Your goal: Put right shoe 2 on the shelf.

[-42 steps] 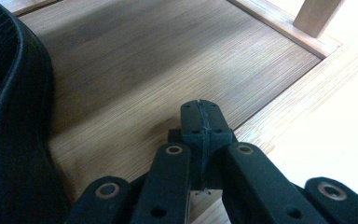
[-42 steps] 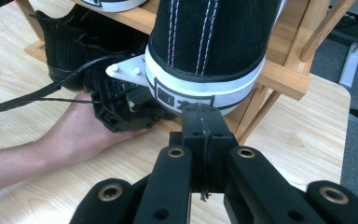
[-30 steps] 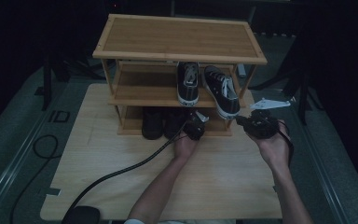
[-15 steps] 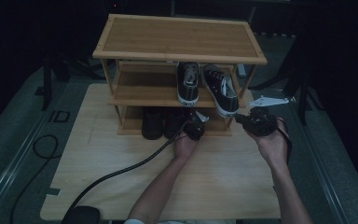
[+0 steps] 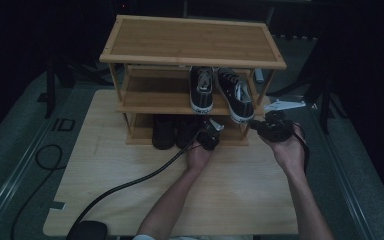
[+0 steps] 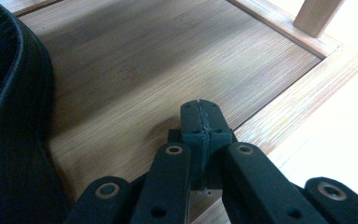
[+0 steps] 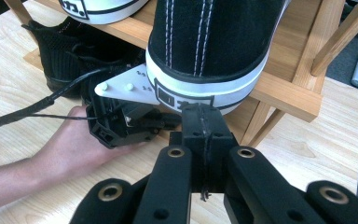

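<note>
Dark room, light wood counter (image 5: 130,170) carrying a bamboo shoe rack (image 5: 190,42). Middle shelf: two black sneakers (image 5: 201,90), the right one (image 5: 236,95) with its heel overhanging the near edge. Bottom shelf: black shoes (image 5: 164,132). Left gripper (image 6: 200,116) over the bottom shelf, jaws clenched, empty. Right gripper (image 7: 204,122) just below the overhanging heel, jaws clenched, empty. Heel label unreadable, probably a logo.

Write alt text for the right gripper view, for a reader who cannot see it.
The right gripper, jaws shut and empty, points at the heel of a black sneaker with a white sole that overhangs a wooden shelf. To the left, a hand holds the left gripper by a black boot on the shelf below.
</note>
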The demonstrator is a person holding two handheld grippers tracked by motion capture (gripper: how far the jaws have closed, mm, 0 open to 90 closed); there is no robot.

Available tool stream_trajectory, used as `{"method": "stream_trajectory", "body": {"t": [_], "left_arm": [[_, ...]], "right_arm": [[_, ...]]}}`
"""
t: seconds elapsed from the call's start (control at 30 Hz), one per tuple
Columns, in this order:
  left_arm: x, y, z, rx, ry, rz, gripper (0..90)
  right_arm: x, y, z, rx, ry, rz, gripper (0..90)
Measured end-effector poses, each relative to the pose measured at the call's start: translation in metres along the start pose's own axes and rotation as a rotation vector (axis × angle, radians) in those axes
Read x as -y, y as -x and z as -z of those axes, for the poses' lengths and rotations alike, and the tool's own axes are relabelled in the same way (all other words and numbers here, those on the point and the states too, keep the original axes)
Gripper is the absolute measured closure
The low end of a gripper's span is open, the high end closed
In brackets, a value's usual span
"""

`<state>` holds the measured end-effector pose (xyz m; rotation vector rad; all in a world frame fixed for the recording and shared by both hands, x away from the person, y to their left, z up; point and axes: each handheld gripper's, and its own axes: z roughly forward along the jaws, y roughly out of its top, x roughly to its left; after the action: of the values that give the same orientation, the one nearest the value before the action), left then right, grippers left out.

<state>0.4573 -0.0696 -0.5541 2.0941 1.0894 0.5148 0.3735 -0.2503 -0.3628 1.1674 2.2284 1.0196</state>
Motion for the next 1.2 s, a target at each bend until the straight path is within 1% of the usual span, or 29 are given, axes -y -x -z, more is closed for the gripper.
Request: {"method": "stream_trajectory", "body": {"t": [0.33, 0.37, 0.43, 0.5, 0.57, 0.6, 0.63, 0.73, 0.77, 1.0, 1.03, 1.1, 1.13, 1.2], "left_arm": [[0.000, 0.000, 0.000, 0.000, -0.003, -0.003, 90.0], [0.000, 0.000, 0.000, 0.008, 0.000, 0.002, 90.0], [0.000, 0.001, -0.001, 0.008, 0.004, 0.010, 90.0], [0.000, 0.001, -0.001, 0.009, 0.004, 0.009, 90.0], [0.000, 0.000, 0.000, 0.002, 0.001, -0.004, 90.0], [0.000, 0.000, 0.000, 0.002, 0.001, -0.004, 90.0], [0.000, 0.000, 0.000, -0.008, -0.004, -0.005, 90.0], [0.000, 0.000, 0.000, -0.006, -0.004, -0.006, 90.0], [0.000, 0.000, 0.000, -0.002, 0.003, 0.002, 90.0], [0.000, 0.000, 0.000, 0.001, -0.001, 0.005, 90.0], [0.000, 0.002, -0.002, 0.015, 0.023, 0.035, 90.0], [0.000, 0.000, 0.000, 0.002, -0.001, 0.005, 90.0], [0.000, 0.000, 0.000, -0.005, -0.005, 0.000, 90.0], [0.000, 0.000, 0.000, -0.002, -0.004, 0.000, 90.0]], "right_arm": [[-0.006, 0.001, -0.004, -0.006, -0.002, 0.002, 90.0], [-0.007, 0.001, -0.005, -0.010, -0.004, 0.004, 90.0], [-0.008, 0.000, -0.006, -0.015, -0.007, 0.007, 90.0], [-0.009, -0.001, -0.008, -0.016, -0.008, 0.011, 90.0], [-0.011, -0.001, -0.009, -0.020, -0.008, 0.012, 90.0], [-0.012, -0.002, -0.010, -0.021, -0.008, 0.014, 90.0], [-0.013, -0.003, -0.010, -0.021, -0.010, 0.017, 90.0], [-0.015, -0.004, -0.012, -0.026, -0.011, 0.022, 90.0], [-0.017, -0.006, -0.013, -0.028, -0.013, 0.026, 90.0], [-0.022, -0.014, -0.018, -0.045, -0.014, 0.042, 90.0], [-0.023, -0.015, -0.019, -0.046, -0.013, 0.044, 90.0], [-0.025, -0.017, -0.020, -0.049, -0.012, 0.048, 90.0], [-0.026, -0.018, -0.021, -0.052, -0.013, 0.049, 90.0], [-0.027, -0.019, -0.022, -0.054, -0.014, 0.051, 90.0]]}}
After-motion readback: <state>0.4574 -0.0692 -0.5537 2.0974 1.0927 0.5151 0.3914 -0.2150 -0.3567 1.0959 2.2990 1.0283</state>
